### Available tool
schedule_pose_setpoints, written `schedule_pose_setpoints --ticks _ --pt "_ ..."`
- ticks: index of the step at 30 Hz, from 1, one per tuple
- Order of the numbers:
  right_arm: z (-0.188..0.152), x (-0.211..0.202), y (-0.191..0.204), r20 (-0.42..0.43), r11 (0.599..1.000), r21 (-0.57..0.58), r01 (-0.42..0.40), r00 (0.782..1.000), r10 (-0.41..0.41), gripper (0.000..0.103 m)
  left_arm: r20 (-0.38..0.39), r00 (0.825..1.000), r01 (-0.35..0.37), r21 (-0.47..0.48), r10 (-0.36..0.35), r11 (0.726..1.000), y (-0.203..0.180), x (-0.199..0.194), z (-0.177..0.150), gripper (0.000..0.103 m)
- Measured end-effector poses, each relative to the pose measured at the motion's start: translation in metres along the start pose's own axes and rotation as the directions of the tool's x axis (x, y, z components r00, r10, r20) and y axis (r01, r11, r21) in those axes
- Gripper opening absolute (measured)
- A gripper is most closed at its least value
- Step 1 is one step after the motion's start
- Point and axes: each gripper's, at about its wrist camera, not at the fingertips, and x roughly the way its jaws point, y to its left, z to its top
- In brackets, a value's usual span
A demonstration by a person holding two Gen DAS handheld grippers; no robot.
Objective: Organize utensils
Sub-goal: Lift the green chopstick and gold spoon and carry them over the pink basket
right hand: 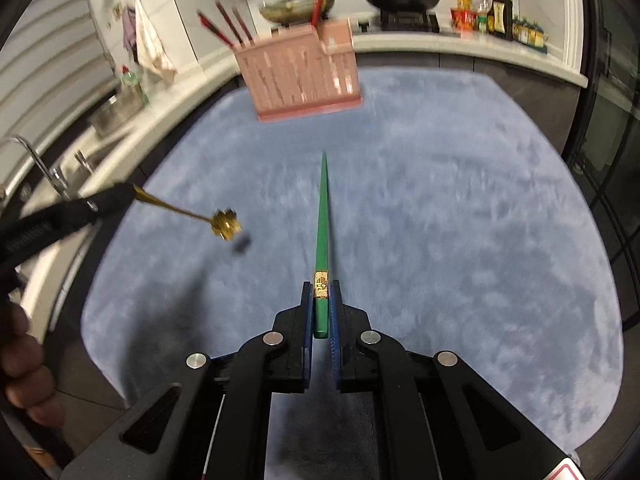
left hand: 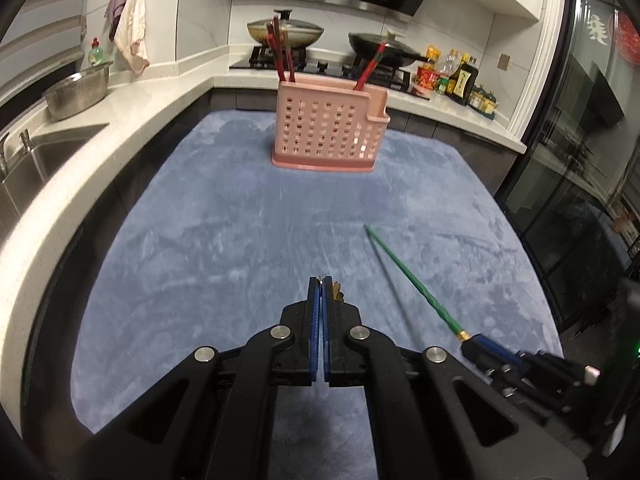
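We hold a green chopstick and a small gold utensil above the blue-covered bench

Our right hand-held gripper is clamped on the thick end of the green chopstick, just behind its gold patterned band, whose marks are too small for us to read; the stick's long axis runs straight ahead along the fingers, its thin tip pointing toward the pink utensil holder at the far side of the blue cloth. Our left hand-held gripper is pressed together on a thin gold utensil, whose flower-shaped end sticks out to the right in the right wrist view and only peeks past the pads in the left. Red chopsticks stand tilted in the holder. Bottles on the counter carry labels we cannot read
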Motion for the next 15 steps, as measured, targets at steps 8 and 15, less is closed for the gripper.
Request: schedule_pose_setpoints --ticks 8,15 --pt "0.053 -0.056 0.004 0.172 0.999 0.015 -0.039 0.984 0.036 0.007 0.076 0.997 -0.001 0.056 -0.003 0.998 -0.005 -0.026 0.033 0.001" --pt "0.094 -0.077 0.004 0.263 0.997 0.019 -0.079 0.962 0.071 0.007 0.149 0.989 -0.025 0.129 0.006 0.991 -0.013 -0.035 0.057 0.001"
